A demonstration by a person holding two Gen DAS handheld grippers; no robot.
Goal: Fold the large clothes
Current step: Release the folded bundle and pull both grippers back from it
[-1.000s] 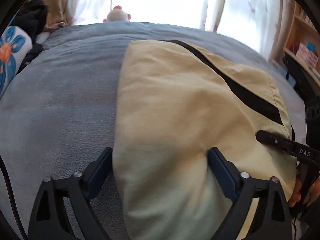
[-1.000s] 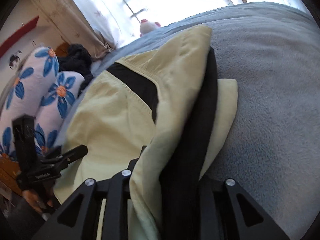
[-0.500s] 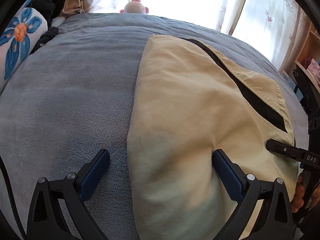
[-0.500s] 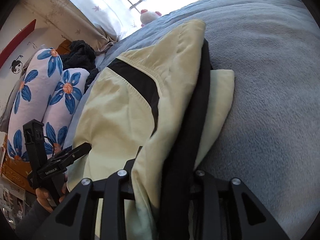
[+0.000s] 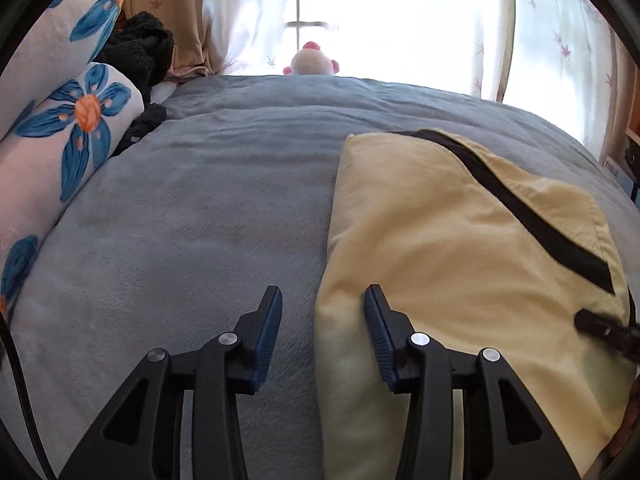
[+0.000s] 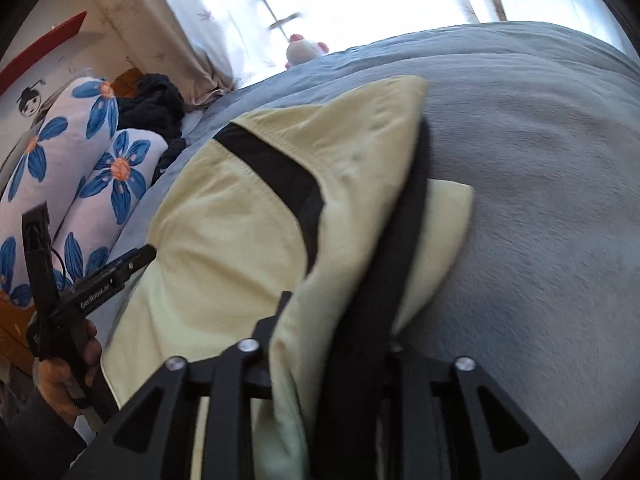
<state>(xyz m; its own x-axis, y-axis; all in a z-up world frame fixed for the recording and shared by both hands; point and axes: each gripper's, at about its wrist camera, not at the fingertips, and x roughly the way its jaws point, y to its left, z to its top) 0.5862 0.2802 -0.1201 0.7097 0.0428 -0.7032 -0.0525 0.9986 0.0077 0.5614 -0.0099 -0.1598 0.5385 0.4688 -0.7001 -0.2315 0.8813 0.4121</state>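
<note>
A pale yellow garment with black stripes [image 5: 460, 240] lies folded on the grey bed blanket [image 5: 192, 220]. My left gripper [image 5: 322, 316] is open; its jaws straddle the garment's left folded edge, nothing pinched. In the right wrist view the garment [image 6: 240, 232] drapes up into my right gripper [image 6: 336, 328], which is shut on its yellow and black layers. The left gripper [image 6: 116, 276] shows there at the garment's left edge, held by a hand. The right gripper's tip [image 5: 600, 328] shows at the right in the left wrist view.
Floral pillows [image 5: 60, 148] and a dark fuzzy garment [image 5: 140, 52] lie at the bed's left. A pink and white plush toy [image 5: 312, 64] sits at the far edge by the bright curtained window. Wooden shelves [image 5: 628, 140] stand at right.
My left gripper has narrowed and slid left, off the garment's middle to its left edge. The right gripper keeps its hold and has shifted slightly.
</note>
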